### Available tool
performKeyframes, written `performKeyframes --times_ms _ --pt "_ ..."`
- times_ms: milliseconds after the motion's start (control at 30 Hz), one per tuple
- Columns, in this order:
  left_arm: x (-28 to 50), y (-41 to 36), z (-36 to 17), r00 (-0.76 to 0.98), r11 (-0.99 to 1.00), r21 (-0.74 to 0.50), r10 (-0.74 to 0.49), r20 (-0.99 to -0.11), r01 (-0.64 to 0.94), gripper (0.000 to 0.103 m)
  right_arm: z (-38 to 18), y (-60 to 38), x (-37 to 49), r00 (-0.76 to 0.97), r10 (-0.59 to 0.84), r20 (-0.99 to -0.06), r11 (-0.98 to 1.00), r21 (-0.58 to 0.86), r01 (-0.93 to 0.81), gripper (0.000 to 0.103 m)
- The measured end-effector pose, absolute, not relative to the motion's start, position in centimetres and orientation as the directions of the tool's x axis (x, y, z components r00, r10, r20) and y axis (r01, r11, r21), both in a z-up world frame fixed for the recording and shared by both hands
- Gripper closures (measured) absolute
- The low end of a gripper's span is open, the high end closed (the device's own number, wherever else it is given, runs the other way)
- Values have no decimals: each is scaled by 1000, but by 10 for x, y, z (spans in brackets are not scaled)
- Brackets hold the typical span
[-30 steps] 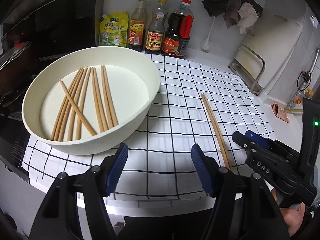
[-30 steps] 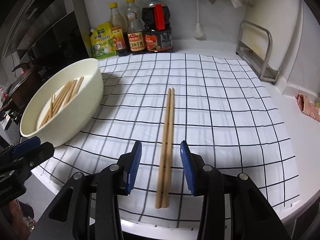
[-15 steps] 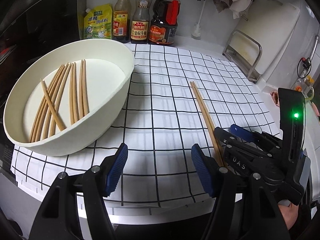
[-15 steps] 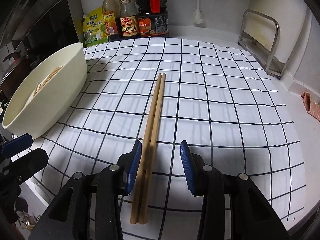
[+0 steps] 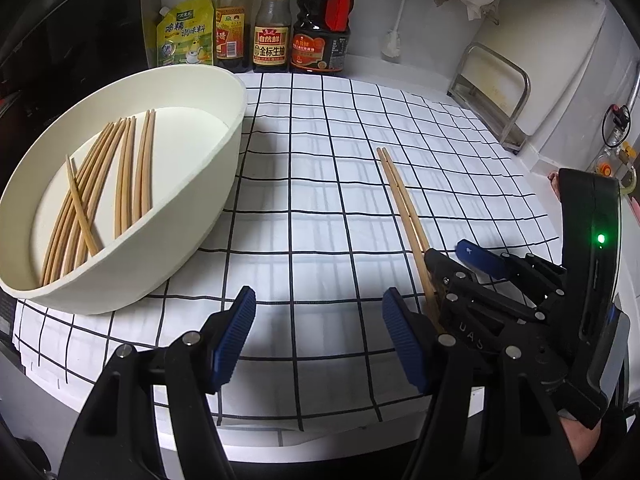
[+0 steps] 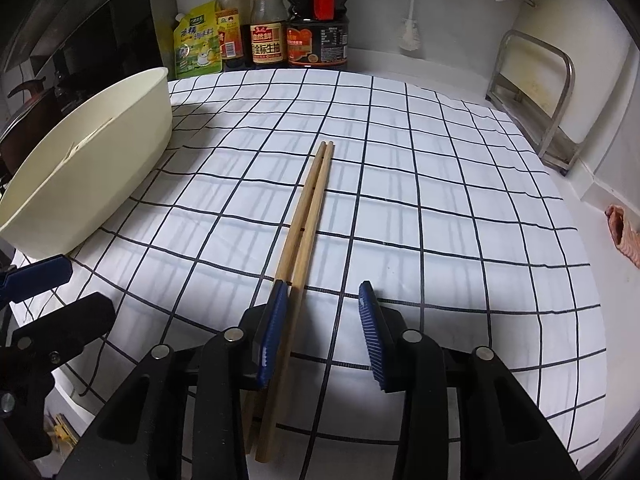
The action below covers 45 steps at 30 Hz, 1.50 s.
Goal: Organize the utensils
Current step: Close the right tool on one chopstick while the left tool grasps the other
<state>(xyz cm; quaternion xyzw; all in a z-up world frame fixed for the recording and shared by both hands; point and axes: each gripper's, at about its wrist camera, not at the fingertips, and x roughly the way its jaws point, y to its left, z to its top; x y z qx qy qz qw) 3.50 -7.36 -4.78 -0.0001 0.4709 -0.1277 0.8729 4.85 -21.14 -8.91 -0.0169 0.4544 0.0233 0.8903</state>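
Observation:
A pair of wooden chopsticks lies side by side on the checked cloth. My right gripper is open and low over their near end, with the sticks passing between the jaws next to the left pad. It also shows in the left wrist view at the sticks' near end. A white bowl at the left holds several more chopsticks. My left gripper is open and empty above the cloth's front edge, right of the bowl.
Sauce bottles and a yellow seasoning pouch stand along the back wall. A metal rack with a white cutting board stands at the right. A stove and pot are left of the bowl. The counter edge is close in front.
My right gripper has moved forward and down so that the chopsticks' near end now lies between its jaws. My left gripper has shifted right and forward, away from the bowl.

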Motion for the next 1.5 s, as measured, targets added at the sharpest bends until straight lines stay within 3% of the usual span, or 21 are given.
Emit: performKeyframes --times_ms 67,167,1300,1500 --pt "36 -76 -49 520 968 -120 -221 -825 222 38 -91 -209 48 585 24 -811 997 -20 -69 78" --pt "38 -81 -51 520 969 -112 -214 -827 221 38 -90 -210 49 585 30 -810 997 -18 -76 96" --pt "83 -148 -81 506 971 -60 -173 -845 231 30 -92 -299 32 606 86 -790 982 169 80 96" --pt "84 -148 -84 517 973 -44 -158 -841 225 30 -91 -304 31 611 91 -787 979 184 92 88"
